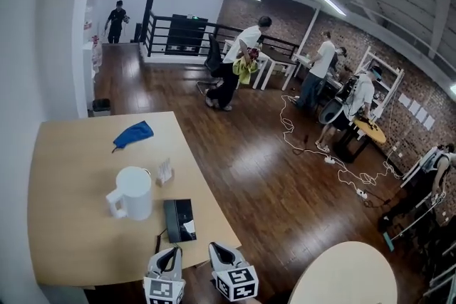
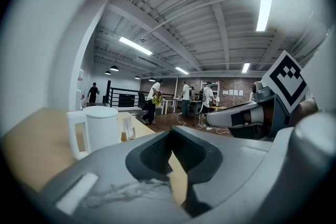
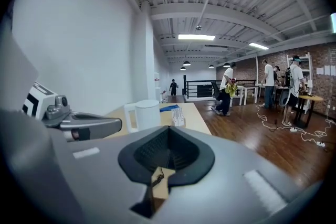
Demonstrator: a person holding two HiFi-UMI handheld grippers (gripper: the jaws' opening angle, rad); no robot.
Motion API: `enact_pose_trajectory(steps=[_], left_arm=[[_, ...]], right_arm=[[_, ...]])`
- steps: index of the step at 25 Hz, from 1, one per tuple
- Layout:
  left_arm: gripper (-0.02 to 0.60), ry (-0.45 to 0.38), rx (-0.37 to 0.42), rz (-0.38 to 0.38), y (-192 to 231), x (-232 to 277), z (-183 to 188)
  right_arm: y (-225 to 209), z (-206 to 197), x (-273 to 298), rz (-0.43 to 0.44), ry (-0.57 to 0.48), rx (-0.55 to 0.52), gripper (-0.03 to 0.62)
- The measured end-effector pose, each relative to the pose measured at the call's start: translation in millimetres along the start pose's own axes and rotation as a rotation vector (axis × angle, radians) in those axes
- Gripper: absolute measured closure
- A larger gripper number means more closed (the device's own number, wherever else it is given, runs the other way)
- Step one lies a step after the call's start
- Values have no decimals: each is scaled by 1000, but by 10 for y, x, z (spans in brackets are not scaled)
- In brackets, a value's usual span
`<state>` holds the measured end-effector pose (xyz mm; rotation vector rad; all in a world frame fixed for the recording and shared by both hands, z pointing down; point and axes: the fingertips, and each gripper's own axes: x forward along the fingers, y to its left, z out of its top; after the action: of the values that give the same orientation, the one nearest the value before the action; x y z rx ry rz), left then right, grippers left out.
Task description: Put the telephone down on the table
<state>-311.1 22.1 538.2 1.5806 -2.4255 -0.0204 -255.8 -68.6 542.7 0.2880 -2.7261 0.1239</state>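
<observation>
The telephone [image 1: 179, 218] is a flat black box with a white label. It lies on the tan table [image 1: 71, 224] near the front right corner, with a thin cord trailing off its left side. My left gripper [image 1: 169, 253] hovers at the table's front edge just below the phone, jaws together and nothing between them. My right gripper [image 1: 220, 250] sits beside it, just off the table's right edge, also shut and empty. The left gripper view looks past its closed jaws [image 2: 170, 136] at the tabletop; the right gripper view shows closed jaws [image 3: 168, 131] too. The phone is hidden in both gripper views.
A white jug [image 1: 133, 192] stands left of the phone, with a small white card stand [image 1: 164, 171] behind it and a blue cloth [image 1: 134, 134] farther back. A round table [image 1: 345, 274] is at lower right. Several people and a floor cable [image 1: 335, 164] are far off.
</observation>
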Motion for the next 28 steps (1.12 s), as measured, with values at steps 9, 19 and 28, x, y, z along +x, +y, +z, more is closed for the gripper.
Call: enact_pose_trajectory(steps=[9,19,28], left_arm=[[568,2,49,-59,-682,-178,-119],[568,24,96,10,-1383,-866,-285],[568,13,125,74,-1546,-1399,-178]], right_arm=[[75,-305,-659,34,-19,11,600],[82,-756,-1461,62,-81,70,600],[342,-720,-1864,109,-113,51,600]])
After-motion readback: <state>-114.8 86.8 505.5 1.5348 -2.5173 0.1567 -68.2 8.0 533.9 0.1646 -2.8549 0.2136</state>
